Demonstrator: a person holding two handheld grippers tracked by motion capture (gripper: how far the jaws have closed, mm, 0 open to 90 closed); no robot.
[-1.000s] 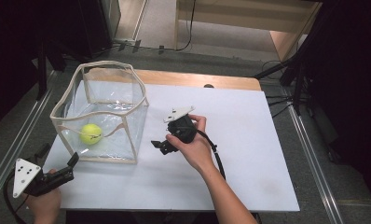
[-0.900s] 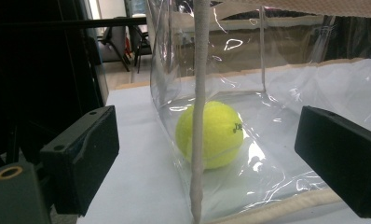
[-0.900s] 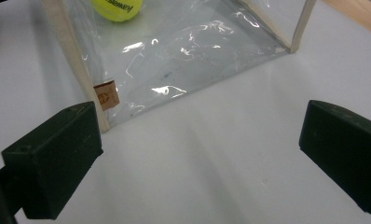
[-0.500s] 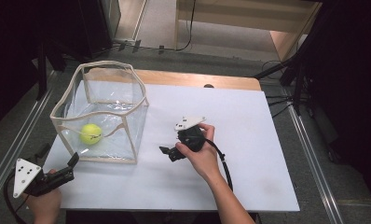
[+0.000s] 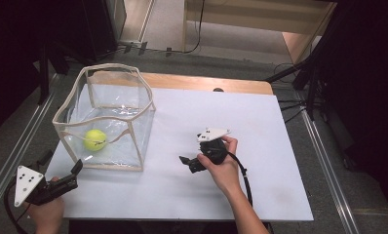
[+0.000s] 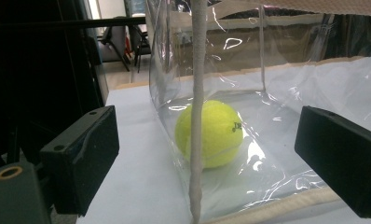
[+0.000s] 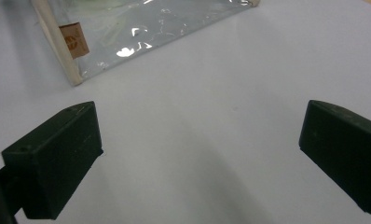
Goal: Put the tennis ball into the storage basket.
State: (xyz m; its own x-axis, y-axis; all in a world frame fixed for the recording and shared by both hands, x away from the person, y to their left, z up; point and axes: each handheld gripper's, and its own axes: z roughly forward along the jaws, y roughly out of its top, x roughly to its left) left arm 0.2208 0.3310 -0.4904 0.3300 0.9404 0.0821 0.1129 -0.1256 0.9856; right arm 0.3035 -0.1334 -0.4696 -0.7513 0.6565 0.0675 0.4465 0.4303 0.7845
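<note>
Tennis ball (image 5: 95, 140) lies inside the clear bag (image 5: 133, 105) on the white bench (image 5: 260, 126), left tongs (image 5: 60, 178) wide apart just outside its near corner, right tongs (image 5: 188, 163) apart over bare bench.

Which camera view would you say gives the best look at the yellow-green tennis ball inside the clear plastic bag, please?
The left gripper view: the yellow-green tennis ball sits close between that gripper's open jaws, large enough to show its small dark mark, though a cream seam of the clear plastic bag crosses it. The high view shows the ball small but whole. The right gripper view catches just the bag's corner.
</note>
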